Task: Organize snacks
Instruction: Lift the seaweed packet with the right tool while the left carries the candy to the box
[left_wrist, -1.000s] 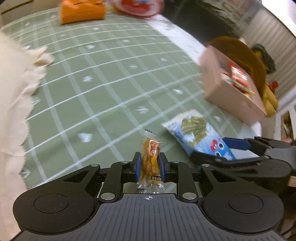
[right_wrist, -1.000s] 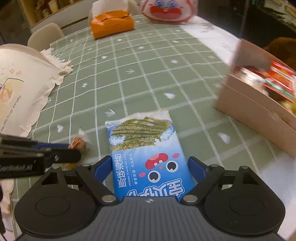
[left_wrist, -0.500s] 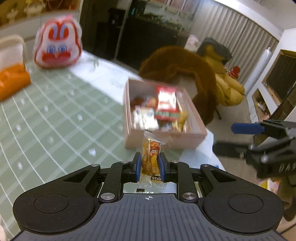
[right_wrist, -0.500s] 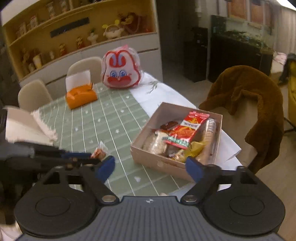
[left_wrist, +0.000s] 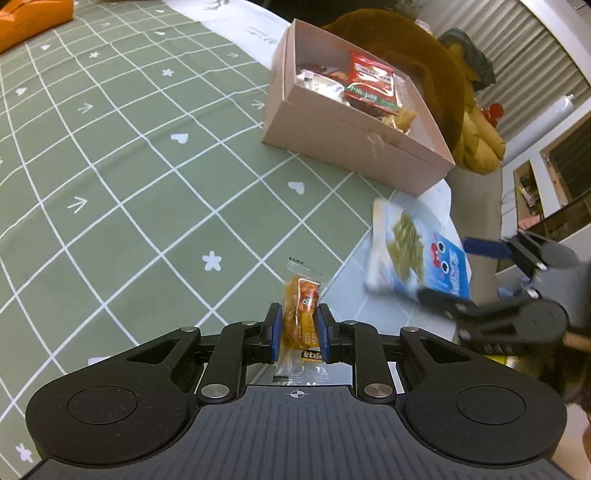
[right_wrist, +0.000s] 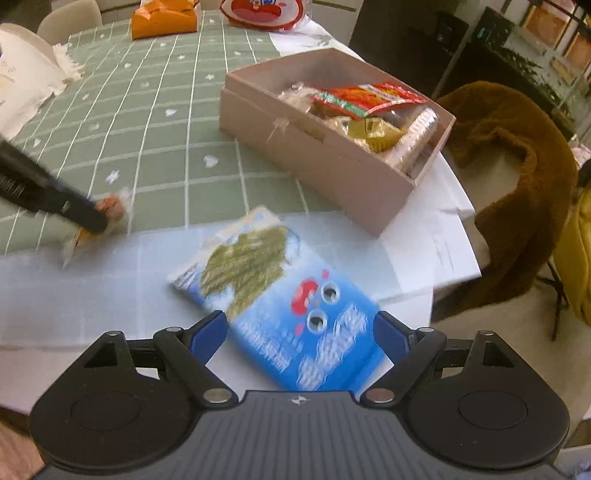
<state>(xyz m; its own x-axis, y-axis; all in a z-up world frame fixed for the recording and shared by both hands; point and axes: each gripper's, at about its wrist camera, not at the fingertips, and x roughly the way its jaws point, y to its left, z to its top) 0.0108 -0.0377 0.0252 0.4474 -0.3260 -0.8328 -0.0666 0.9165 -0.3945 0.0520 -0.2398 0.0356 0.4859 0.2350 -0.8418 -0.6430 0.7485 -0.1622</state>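
Note:
My left gripper (left_wrist: 295, 326) is shut on a small orange snack packet (left_wrist: 301, 306) and holds it above the green checked tablecloth (left_wrist: 129, 166). The packet also shows in the right wrist view (right_wrist: 107, 210). A blue seaweed snack bag (right_wrist: 288, 314) lies on the white table edge between the wide-open jaws of my right gripper (right_wrist: 301, 334); it also shows in the left wrist view (left_wrist: 417, 251). A pink cardboard box (right_wrist: 321, 155) holding several snacks stands beyond it, seen too in the left wrist view (left_wrist: 351, 133).
A brown fuzzy coat hangs on a chair (right_wrist: 509, 177) beside the table's right edge. An orange tissue pack (right_wrist: 162, 20) and a red-and-white bunny bag (right_wrist: 266, 13) sit at the far end. A cream cloth bag (right_wrist: 22, 81) lies at the left.
Both grippers have come back down toward the table. The seaweed bag again lies between the right jaws, now on the white table edge near the box. The left gripper still holds the orange packet.

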